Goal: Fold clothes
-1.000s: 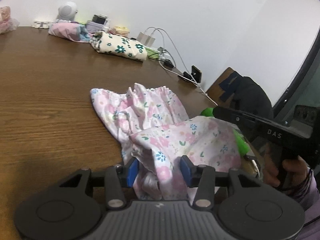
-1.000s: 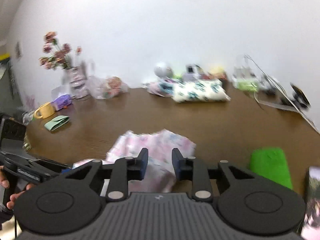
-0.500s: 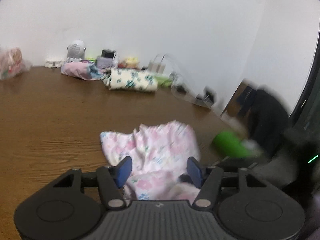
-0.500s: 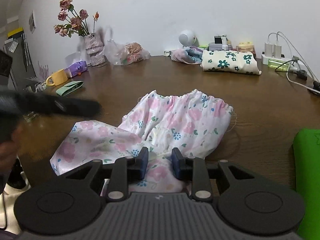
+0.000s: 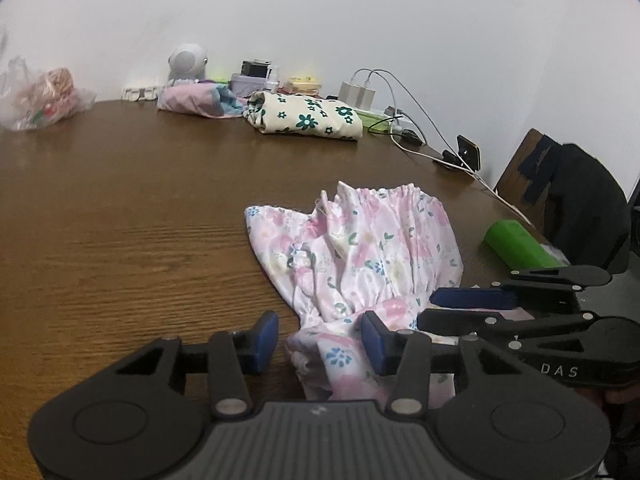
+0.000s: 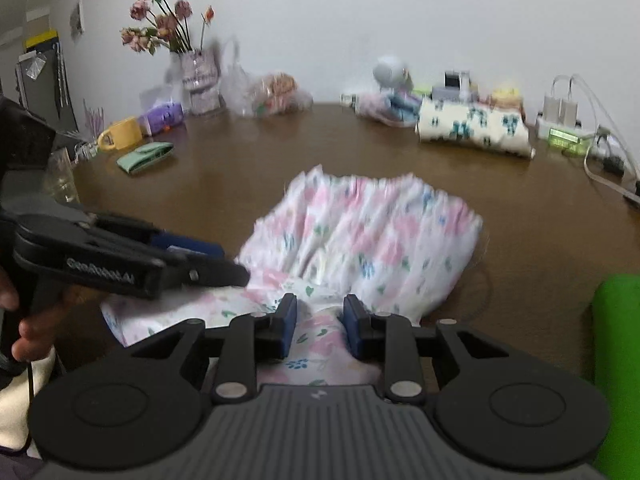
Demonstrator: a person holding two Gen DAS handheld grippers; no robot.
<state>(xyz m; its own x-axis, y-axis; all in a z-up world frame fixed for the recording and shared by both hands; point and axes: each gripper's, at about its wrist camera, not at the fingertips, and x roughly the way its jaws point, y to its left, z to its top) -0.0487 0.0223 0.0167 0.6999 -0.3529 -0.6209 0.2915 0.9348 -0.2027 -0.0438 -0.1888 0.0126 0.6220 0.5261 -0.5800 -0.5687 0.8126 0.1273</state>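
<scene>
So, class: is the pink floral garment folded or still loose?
Loose: the pink floral garment lies rumpled on the table, edges uneven, no neat fold.

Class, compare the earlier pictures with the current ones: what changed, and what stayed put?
The left gripper opened wider, letting go of the floral garment, whose raised near fold dropped onto the table. The right gripper remains slightly open over the cloth. The folded clothes behind are unmoved.

The left hand-held gripper (image 5: 319,339) sits low with its blue-padded jaws spread wide. The right hand-held gripper (image 6: 319,327) has its jaws parted more narrowly. Each reaches in from the side in the other's view, the left one gripped by bare fingers (image 6: 24,340)
</scene>
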